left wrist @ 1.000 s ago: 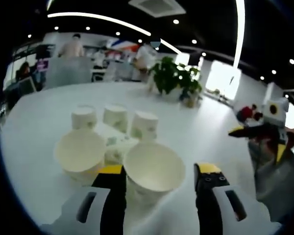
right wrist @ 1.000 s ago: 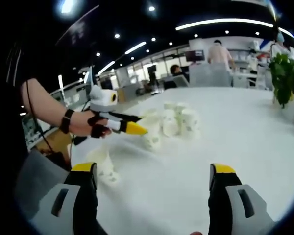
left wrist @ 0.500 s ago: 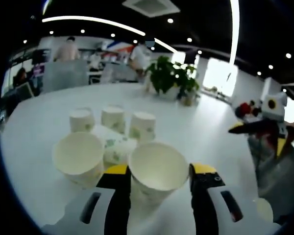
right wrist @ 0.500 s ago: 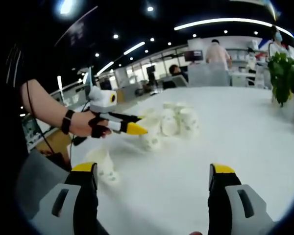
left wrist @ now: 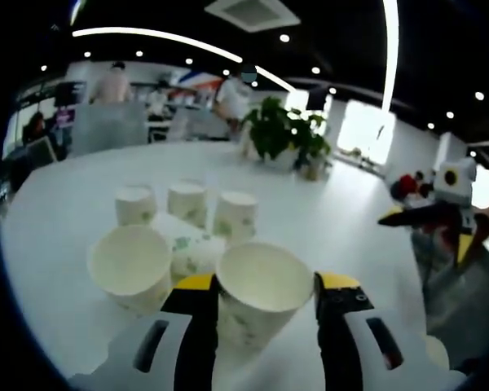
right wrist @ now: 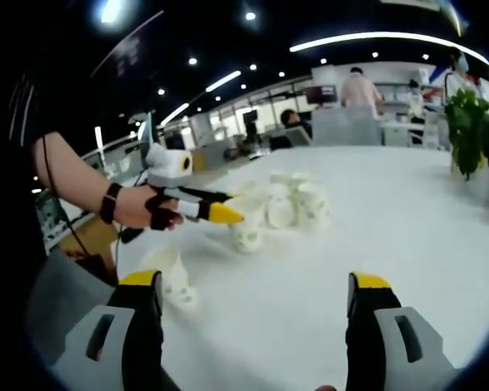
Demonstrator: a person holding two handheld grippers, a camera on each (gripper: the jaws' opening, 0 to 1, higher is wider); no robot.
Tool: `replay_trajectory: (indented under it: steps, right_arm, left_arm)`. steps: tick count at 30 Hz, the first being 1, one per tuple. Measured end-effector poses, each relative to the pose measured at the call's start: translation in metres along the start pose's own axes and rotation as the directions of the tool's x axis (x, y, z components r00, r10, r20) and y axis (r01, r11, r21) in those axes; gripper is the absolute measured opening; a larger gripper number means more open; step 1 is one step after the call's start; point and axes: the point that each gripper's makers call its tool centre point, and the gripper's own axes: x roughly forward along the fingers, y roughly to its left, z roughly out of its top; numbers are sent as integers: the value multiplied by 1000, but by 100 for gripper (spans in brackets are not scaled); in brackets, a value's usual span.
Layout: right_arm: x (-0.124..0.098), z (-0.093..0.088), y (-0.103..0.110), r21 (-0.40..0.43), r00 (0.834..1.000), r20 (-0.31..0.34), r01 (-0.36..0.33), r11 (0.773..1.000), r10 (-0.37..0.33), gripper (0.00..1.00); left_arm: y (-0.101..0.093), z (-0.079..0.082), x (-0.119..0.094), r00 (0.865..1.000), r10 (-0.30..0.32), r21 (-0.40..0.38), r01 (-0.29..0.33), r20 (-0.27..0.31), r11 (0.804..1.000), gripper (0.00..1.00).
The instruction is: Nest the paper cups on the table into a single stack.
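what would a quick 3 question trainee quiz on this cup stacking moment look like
1. True or false: the left gripper has its jaws closed on an upright paper cup.
2. What does the right gripper hold? A) a paper cup B) nothing, jaws apart C) a plant
3. In the left gripper view, how many upside-down cups stand in the row behind, starting with the leftmost upside-down cup?

Key
1. True; its jaws press both sides of the cup.
2. B
3. Three, on the white table, in front of the potted plant.
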Motion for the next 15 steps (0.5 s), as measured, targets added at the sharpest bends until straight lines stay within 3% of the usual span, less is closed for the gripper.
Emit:
replay_trajectory:
  steps: [15]
  right_arm:
    - [-8, 7, 3, -9, 1000, 23, 9, 1000, -9, 92]
  left_arm:
    - [-7, 10, -9, 1000, 5, 15, -6, 13, 1000, 44]
